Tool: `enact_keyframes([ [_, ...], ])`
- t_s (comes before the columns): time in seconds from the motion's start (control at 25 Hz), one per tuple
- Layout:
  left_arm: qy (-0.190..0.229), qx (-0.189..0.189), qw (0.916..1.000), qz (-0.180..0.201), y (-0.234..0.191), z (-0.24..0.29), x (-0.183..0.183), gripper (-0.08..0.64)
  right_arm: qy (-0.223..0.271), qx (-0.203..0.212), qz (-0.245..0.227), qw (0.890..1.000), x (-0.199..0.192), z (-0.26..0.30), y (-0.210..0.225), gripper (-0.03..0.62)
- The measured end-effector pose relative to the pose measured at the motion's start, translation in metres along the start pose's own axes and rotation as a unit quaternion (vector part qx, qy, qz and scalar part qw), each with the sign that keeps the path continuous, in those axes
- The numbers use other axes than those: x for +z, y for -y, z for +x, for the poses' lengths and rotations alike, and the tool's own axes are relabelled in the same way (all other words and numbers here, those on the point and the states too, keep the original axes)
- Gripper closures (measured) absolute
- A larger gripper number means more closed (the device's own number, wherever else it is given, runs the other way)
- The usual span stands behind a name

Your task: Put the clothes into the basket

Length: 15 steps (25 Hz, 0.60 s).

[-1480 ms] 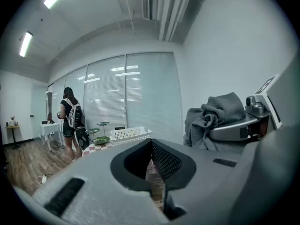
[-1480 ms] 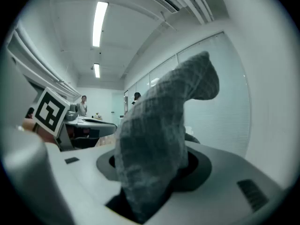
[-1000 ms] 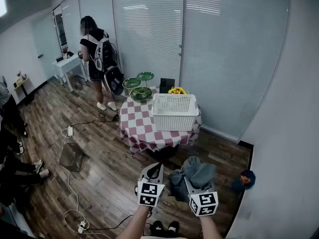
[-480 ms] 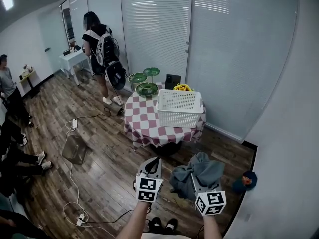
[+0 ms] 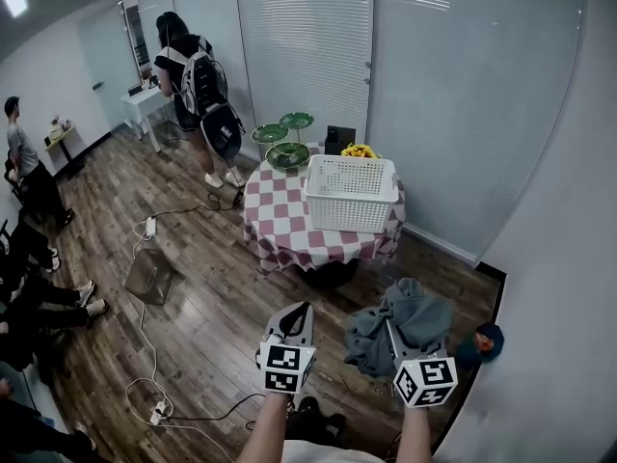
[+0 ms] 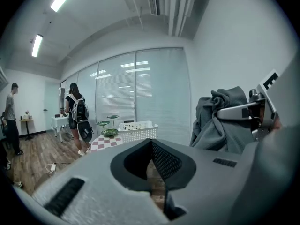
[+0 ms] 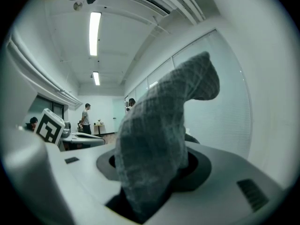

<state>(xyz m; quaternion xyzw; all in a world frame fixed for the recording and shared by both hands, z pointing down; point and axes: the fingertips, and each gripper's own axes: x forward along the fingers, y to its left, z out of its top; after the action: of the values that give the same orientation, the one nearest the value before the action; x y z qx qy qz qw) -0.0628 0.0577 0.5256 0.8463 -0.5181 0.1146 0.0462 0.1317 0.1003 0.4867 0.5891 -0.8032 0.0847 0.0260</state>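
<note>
Wood flooring (image 5: 212, 326) runs ahead to the round checked bench (image 5: 280, 230), where the white basket (image 5: 352, 196) sits, apparently empty. Over the last second the right gripper (image 5: 390, 328), fingers clamped on the grey garment (image 5: 416, 309), has drifted rightward and slightly up. The garment is still well apart from the basket, so the carry looks unfinished. The left gripper (image 5: 301, 313) hovers alongside, fingers together, holding nothing.

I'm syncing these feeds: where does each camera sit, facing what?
Head view: on the person's head, looking down at the checkered table and basket; forearms, left gripper, right gripper show.
Left gripper view: on the left gripper, facing the basket past its shut jaws.
Right gripper view: on the right gripper; its clamped grey garment fills the picture.
Shared: the garment, in all three.
</note>
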Motion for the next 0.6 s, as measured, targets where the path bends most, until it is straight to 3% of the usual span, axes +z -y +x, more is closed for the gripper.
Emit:
enact_keyframes([
  [0.16,-0.011,-0.014,0.9997,0.015,0.008,0.013,0.000,0.546,0.006,0.005,0.007,1.000,0.009,0.013,0.005,0.376],
  [0.4,0.005,0.001,1.0000,0.002,0.005,0.033,0.015,0.546,0.047,-0.018,0.017,0.999,0.028,0.020,0.011,0.376],
  [0.6,0.003,-0.014,0.9998,0.010,0.005,0.052,0.019,0.546,0.035,-0.018,0.012,0.999,0.022,0.034,0.014,0.374],
])
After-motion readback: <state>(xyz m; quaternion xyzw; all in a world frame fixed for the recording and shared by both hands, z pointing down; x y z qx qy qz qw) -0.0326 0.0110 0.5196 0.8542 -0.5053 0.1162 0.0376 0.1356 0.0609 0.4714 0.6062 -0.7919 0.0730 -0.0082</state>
